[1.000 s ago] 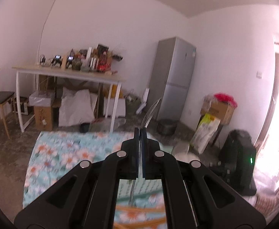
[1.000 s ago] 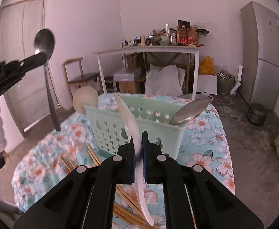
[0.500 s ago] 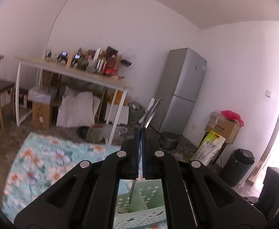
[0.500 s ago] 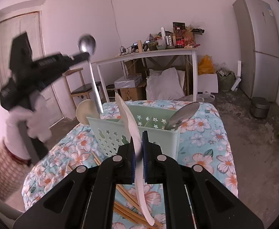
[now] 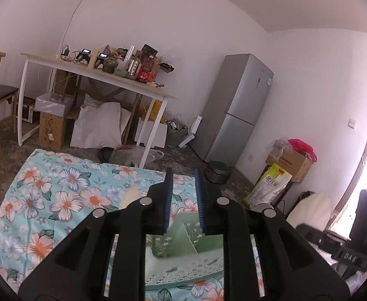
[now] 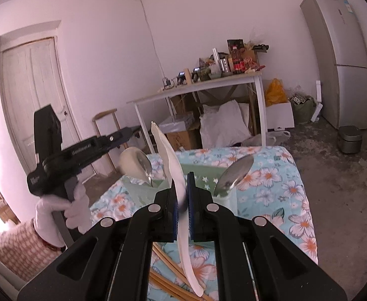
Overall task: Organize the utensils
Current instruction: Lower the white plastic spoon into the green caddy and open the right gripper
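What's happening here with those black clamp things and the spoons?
A person is sorting utensils into a green basket on a flowered cloth. The left tool is opening above the basket with nothing between its pads; a metal spoon already stands inside. The right tool grips a white spoon. Chopsticks lie on the cloth.

Legible text: "DAS" in pale caps on a black block at lower right of left-wrist view; large Chinese chars, not clearly readable, on the green-yellow bag nr the fridge; white lettering on the left gripper body in right-wrist view too blurred to read.
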The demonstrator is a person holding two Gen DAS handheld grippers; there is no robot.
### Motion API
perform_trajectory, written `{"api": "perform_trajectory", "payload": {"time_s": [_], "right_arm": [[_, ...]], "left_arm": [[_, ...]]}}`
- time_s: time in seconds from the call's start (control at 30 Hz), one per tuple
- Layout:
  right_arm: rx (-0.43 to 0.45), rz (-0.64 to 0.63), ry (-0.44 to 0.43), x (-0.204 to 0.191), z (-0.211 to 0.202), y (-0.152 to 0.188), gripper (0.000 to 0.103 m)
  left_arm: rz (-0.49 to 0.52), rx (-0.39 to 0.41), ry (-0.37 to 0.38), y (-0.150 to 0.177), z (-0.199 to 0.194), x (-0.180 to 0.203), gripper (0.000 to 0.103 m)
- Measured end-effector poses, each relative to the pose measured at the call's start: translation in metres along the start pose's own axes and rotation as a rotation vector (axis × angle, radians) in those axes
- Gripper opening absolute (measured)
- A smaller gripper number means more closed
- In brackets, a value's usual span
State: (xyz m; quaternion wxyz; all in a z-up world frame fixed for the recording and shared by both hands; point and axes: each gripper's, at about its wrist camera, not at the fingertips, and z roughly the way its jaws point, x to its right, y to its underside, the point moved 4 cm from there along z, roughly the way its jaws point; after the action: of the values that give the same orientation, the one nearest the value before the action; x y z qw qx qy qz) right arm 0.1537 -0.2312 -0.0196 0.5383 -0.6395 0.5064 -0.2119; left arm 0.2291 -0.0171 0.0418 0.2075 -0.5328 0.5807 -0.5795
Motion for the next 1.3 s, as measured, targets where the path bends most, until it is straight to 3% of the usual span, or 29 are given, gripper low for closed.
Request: {"api": "perform_trajectory", "payload": {"time_s": [0.27,0.47,0.7,0.83,1.03,1.2,1.23,1.3], "right_arm": [[0.094,0.059,-0.08,0.005,-0.009,-0.03,0.006],[0.194,0.088,-0.163,0.008,-0.006,-0.066,0.006],[0.272,0.087,-0.177,0.012,0.016,-0.092,0.006],[0.274,0.124,-0.163,0.025,0.044,-0.083,0.007],[0.202,0.115,-0.035,0.04,0.086,-0.046,0.007],[0.144,0.066,0.007,0.032,0.091,-0.024,0.008],[0.14,0.05,0.018,0.03,0.088,-0.021,0.01],[0.143,0.029,0.034,0.027,0.077,-0.017,0.032]], "left_arm": [[0.002,0.0,-0.002,0.004,-0.026,0.0,0.026],[0.032,-0.052,-0.032,0.023,-0.052,-0.005,0.032],[0.08,-0.108,-0.092,0.048,-0.08,-0.015,0.039],[0.07,-0.141,-0.126,0.062,-0.087,-0.023,0.042],[0.055,-0.181,-0.151,0.079,-0.096,-0.032,0.045],[0.033,-0.193,-0.17,0.085,-0.101,-0.038,0.052],[0.028,-0.195,-0.171,0.086,-0.102,-0.039,0.053],[0.024,-0.203,-0.176,0.087,-0.101,-0.04,0.055]]}}
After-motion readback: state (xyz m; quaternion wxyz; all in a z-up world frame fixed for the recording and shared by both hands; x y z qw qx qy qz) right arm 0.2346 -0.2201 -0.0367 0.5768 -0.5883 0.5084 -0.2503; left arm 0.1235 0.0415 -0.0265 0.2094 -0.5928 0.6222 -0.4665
